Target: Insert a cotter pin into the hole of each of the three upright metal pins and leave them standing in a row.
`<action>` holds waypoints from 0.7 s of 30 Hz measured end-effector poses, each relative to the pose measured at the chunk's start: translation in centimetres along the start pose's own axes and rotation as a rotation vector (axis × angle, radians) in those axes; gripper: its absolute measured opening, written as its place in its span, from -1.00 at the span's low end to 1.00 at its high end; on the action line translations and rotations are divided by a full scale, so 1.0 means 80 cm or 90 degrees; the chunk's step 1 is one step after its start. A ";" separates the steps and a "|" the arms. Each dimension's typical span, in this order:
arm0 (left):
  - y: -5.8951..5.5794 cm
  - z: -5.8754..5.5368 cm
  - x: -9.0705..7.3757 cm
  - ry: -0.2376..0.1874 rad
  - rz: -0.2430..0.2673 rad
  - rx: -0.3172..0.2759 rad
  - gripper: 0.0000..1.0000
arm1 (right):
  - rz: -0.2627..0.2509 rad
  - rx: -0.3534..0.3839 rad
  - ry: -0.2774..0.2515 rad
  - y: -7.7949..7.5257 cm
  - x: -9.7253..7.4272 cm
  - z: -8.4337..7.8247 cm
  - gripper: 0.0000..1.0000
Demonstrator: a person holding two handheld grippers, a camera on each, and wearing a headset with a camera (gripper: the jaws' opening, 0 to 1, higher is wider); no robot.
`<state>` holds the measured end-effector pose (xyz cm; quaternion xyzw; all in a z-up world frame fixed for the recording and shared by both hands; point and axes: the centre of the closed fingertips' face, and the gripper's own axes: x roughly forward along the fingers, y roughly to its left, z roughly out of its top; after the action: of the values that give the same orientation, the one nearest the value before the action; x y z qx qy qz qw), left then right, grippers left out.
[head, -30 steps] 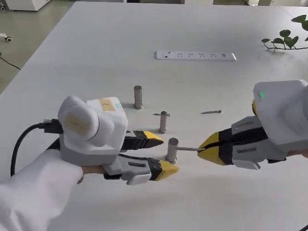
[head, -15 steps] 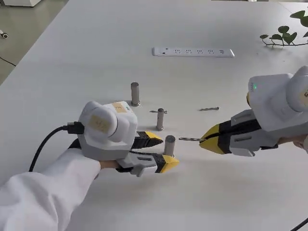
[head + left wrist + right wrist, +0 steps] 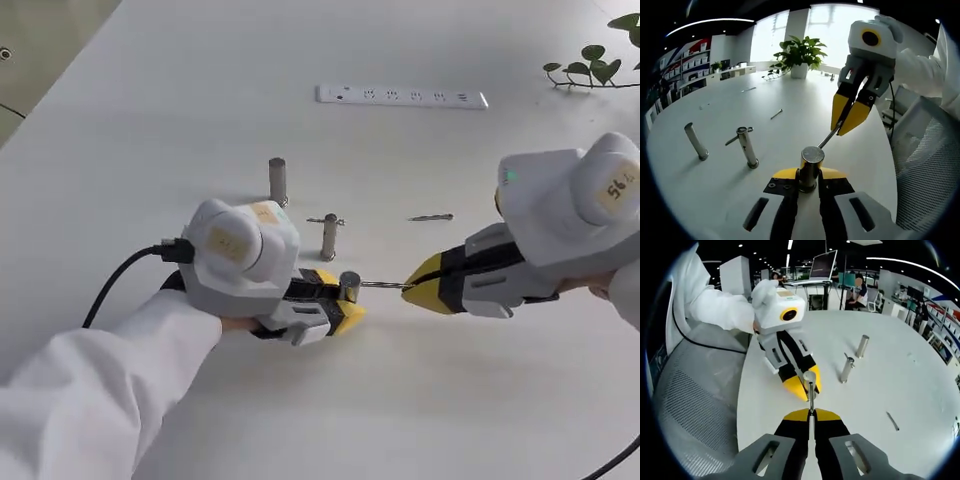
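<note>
My left gripper (image 3: 340, 306) is shut on the nearest upright metal pin (image 3: 349, 284), its yellow tips clamping the shaft (image 3: 810, 167) low down. My right gripper (image 3: 408, 287) is shut on a cotter pin (image 3: 383, 285) held level, with its free end at the upper side of that pin (image 3: 810, 377). The middle pin (image 3: 329, 237) stands upright with a cotter pin through its head. The far pin (image 3: 277, 181) stands bare. The three pins form a diagonal row. In the right gripper view the held cotter pin (image 3: 811, 399) runs straight out from my jaws (image 3: 811, 413).
A loose cotter pin (image 3: 430, 217) lies on the white table to the right of the row. A white power strip (image 3: 402, 96) lies farther back, and plant leaves (image 3: 598, 72) reach in at the far right corner. A black cable trails from the left gripper.
The left gripper moved right and shut on the nearest pin, having stood open beside it. The right gripper drew the cotter pin slightly back, then brought its end to the pin again.
</note>
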<state>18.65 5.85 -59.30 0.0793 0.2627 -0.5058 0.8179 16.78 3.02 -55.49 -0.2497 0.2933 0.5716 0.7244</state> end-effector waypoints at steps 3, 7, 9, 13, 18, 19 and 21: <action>0.000 -0.001 0.000 -0.001 -0.004 0.000 -0.74 | -0.001 -0.005 -0.005 -0.002 0.000 0.000 -1.00; 0.000 -0.001 0.000 0.001 -0.012 0.016 -0.75 | 0.005 -0.005 -0.009 -0.006 0.000 -0.003 -1.00; 0.000 -0.001 0.001 0.004 -0.014 0.025 -0.76 | 0.007 -0.008 -0.007 -0.009 0.002 -0.007 -1.00; 0.000 -0.001 0.001 0.009 -0.012 0.025 -0.76 | 0.014 -0.011 0.001 -0.010 0.007 -0.011 -1.00; 0.000 -0.001 0.002 0.011 -0.015 0.029 -0.76 | 0.025 -0.023 -0.017 -0.003 0.011 0.001 -1.00; -0.001 -0.002 0.001 0.013 -0.016 0.034 -0.76 | 0.019 -0.043 0.004 -0.004 0.012 -0.002 -1.00; -0.001 -0.002 0.001 0.014 -0.017 0.036 -0.76 | 0.022 -0.046 0.005 -0.002 0.015 -0.001 -1.00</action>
<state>18.56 5.77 -59.45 0.1047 0.2583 -0.5230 0.8055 17.16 3.76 -56.39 -0.2732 0.2797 0.5934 0.7035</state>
